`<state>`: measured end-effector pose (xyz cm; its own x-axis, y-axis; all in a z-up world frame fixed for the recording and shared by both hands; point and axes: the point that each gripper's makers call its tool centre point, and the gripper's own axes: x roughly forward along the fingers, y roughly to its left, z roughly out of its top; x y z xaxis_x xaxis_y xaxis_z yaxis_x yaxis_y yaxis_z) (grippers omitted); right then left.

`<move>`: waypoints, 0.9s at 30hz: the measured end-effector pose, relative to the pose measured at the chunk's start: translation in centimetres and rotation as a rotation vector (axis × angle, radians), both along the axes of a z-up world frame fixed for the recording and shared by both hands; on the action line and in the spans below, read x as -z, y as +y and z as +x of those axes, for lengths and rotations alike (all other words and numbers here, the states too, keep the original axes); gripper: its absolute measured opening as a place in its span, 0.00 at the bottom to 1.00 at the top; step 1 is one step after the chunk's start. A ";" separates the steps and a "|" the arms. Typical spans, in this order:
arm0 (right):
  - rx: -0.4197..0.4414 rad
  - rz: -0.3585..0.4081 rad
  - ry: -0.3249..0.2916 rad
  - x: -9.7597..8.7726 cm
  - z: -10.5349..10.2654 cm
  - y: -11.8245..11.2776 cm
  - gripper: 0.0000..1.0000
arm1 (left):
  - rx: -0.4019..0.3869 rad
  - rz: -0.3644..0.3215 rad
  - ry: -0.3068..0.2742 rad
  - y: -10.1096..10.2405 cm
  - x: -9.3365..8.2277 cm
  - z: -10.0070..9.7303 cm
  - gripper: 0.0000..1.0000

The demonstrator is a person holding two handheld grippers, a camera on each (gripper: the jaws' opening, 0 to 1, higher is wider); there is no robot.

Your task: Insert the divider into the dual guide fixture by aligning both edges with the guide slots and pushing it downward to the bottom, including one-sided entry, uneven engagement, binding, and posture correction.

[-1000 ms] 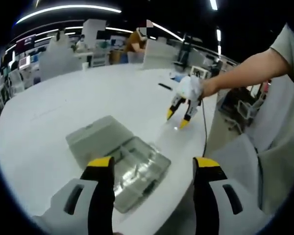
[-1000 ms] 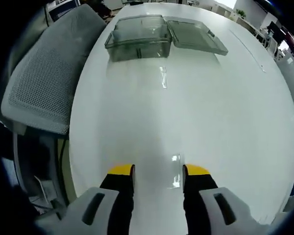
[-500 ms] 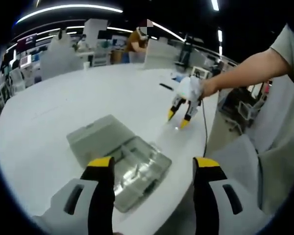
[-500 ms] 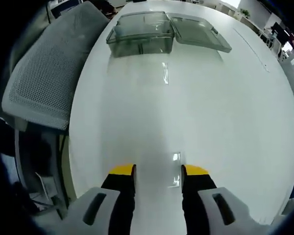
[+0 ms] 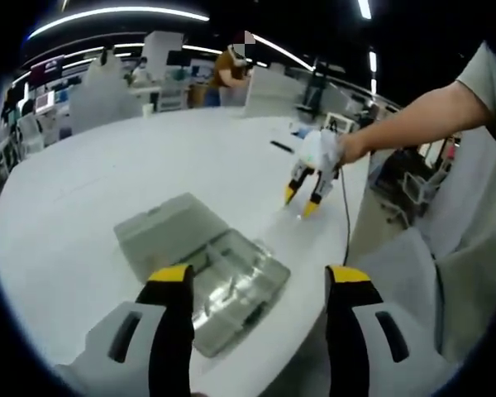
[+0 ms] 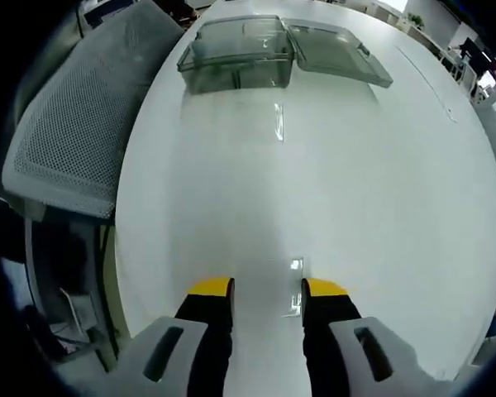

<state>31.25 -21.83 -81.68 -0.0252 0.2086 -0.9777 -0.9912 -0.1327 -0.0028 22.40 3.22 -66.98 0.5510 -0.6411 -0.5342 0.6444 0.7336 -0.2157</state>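
**Right gripper stands over the clear divider; the fixture box waits far ahead of it**

The white table carries everything. On it, in the right gripper view, the transparent box with its lid folded open beside it lies at the far end, well apart from the right gripper. I take this box for the dual guide fixture, though the guide slots themselves are too small to tell. A grey mesh chair stands off the table edge, on the left of that view.

In the left gripper view the same box lies just ahead of the left gripper, whose jaws are spread wide with nothing between them. So the left gripper is the nearer one to the fixture. The right gripper shows there farther along the table edge, held by a person's hand, with its tips pointing down at the table.

The smallest thing is the divider, a thin clear plate (only glints show it) that lies flat on the table between the right gripper's jaws, near the right one. Its long axis seems to run along the jaws, toward the box. The jaws are narrowed around it, but whether they already touch and pinch it I cannot tell.

In my judgement the step in hand is the pick-up of the divider. The coming move turns on closing across its thin width, and then carrying it straight ahead to the box.
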 end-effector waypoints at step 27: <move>0.062 0.020 -0.001 0.1 -0.4 0.4 0.27 | 0.015 -0.014 0.006 -0.9 -0.2 -0.4 0.63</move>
<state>30.82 -21.48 -81.75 -0.0105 0.2297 -0.9732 -0.9975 -0.0705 -0.0059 22.03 2.29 -66.82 0.5384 -0.6564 -0.5284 0.6539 0.7210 -0.2294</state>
